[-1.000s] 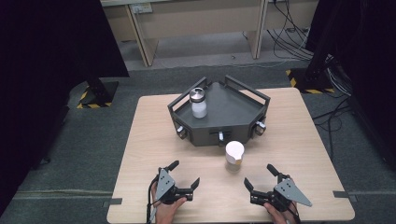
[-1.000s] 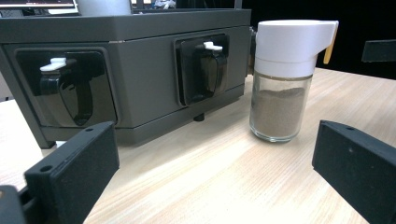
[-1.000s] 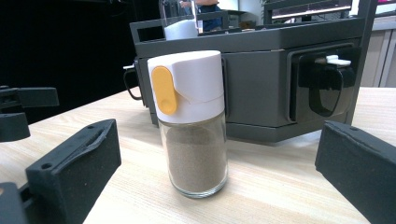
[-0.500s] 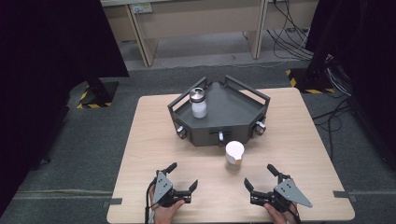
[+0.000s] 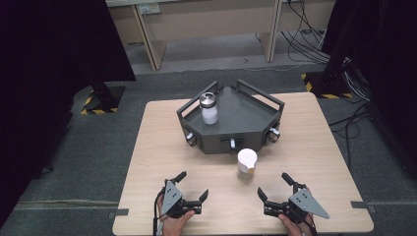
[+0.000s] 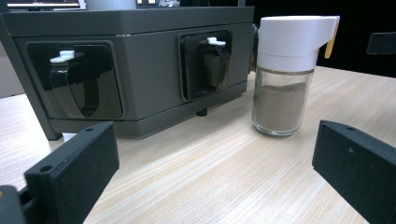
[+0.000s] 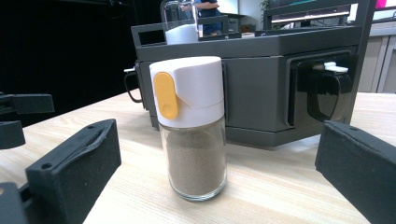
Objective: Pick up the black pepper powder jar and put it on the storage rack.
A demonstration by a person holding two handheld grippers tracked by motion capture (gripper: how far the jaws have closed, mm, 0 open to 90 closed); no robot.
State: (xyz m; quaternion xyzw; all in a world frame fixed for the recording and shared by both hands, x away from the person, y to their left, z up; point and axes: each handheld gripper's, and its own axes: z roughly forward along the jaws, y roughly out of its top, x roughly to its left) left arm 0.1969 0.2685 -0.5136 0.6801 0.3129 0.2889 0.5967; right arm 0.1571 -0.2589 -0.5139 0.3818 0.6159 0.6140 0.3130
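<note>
A glass shaker (image 5: 246, 164) with a white cap and a yellow tab stands on the wooden table (image 5: 319, 142), just in front of a dark grey rack (image 5: 246, 118). Brown powder fills its lower half (image 7: 196, 168) (image 6: 279, 106). On the rack's top stands a jar (image 5: 209, 108) of white powder with a metal lid. My left gripper (image 5: 192, 186) sits near the table's front edge, left of the shaker, open and holding nothing. My right gripper (image 5: 274, 186) rests right of it, open too, with the shaker straight ahead between its jaws.
The rack has raised rails at its back and small white taps (image 6: 212, 42) set in recesses on its front faces. The left gripper's black jaws (image 7: 21, 112) lie at the left of the right gripper view. Cables (image 5: 314, 44) and desk legs lie on the floor behind.
</note>
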